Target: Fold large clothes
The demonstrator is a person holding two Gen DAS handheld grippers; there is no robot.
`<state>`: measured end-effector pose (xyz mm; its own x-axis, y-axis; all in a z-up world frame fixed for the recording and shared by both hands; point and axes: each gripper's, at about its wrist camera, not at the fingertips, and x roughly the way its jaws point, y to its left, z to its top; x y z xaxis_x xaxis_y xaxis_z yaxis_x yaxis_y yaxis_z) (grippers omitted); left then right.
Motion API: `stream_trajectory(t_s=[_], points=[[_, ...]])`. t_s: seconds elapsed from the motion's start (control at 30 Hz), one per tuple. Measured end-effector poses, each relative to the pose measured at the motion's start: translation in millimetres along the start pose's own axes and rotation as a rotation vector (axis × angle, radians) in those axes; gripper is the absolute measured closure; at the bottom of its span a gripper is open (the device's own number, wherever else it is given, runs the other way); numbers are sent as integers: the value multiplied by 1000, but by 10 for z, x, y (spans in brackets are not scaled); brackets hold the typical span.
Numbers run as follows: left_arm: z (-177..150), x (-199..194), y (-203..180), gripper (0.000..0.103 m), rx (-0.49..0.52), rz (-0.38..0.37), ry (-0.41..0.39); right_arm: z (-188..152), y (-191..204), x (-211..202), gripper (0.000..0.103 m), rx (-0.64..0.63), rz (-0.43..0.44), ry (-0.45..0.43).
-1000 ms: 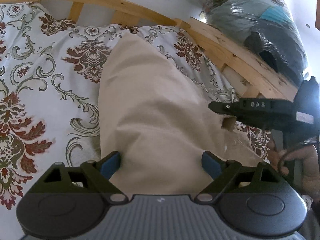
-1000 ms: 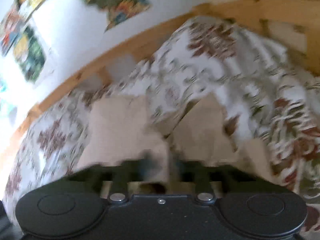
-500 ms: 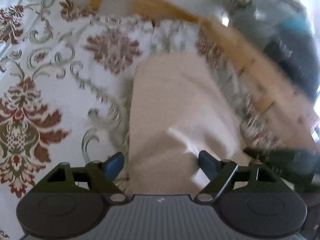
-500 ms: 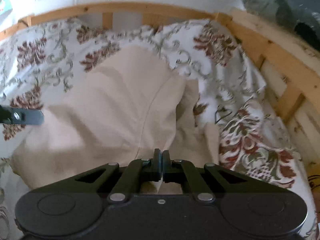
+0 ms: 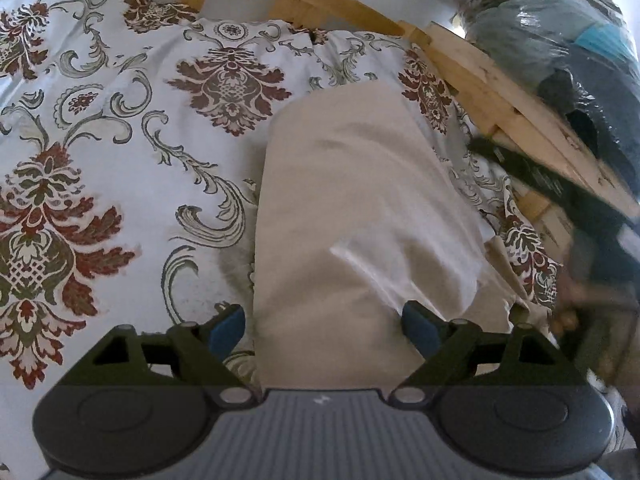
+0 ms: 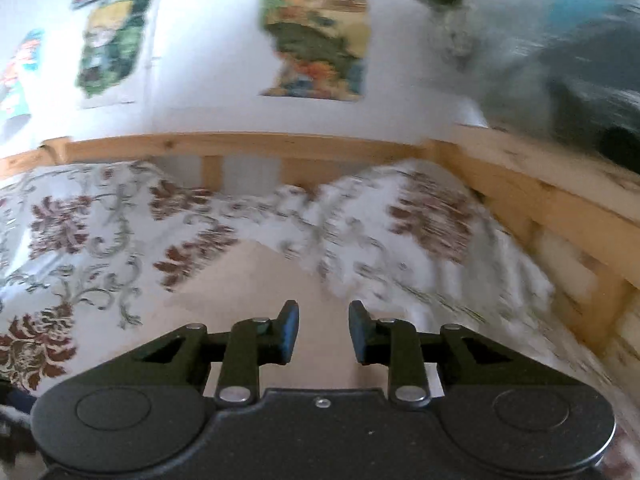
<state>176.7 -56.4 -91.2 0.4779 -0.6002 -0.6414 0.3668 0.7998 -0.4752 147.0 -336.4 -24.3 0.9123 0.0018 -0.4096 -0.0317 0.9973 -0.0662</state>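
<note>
Garment (image 5: 360,208), beige, lay folded lengthwise on the bed (image 5: 100,140), running from 6 toward 12 o'clock in the left wrist view. Left claw (image 5: 324,324) stood wide open astride its near end, gripping nothing. Right claw (image 6: 324,332) was opening, nothing between its jaws, cloth below. Risk: loose flap at 4 o'clock could slide off and undo the fold; a one-sided pinch would skew it.
</note>
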Motion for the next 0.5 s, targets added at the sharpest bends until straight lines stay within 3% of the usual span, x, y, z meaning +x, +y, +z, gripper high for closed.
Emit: stream_trajectory(t_s=[0.1, 0.17, 0.3, 0.37, 0.43, 0.5], points=[[-2, -6, -7, 14, 9, 6, -1, 93, 110, 256, 73, -31, 77, -47], [3, -5, -13, 13, 13, 14, 2, 120, 182, 440, 73, -41, 98, -25], [5, 11, -40, 13, 36, 24, 4, -28, 319, 772, 85, -136, 81, 101], [-3, 29, -43, 13, 38, 19, 7, -144, 329, 894, 86, -162, 51, 168], [-12, 50, -32, 12, 37, 11, 11, -259, 320, 1039, 97, -166, 26, 233], [-17, 50, -11, 10, 35, 9, 8, -359, 348, 1120, 102, -179, 22, 261]])
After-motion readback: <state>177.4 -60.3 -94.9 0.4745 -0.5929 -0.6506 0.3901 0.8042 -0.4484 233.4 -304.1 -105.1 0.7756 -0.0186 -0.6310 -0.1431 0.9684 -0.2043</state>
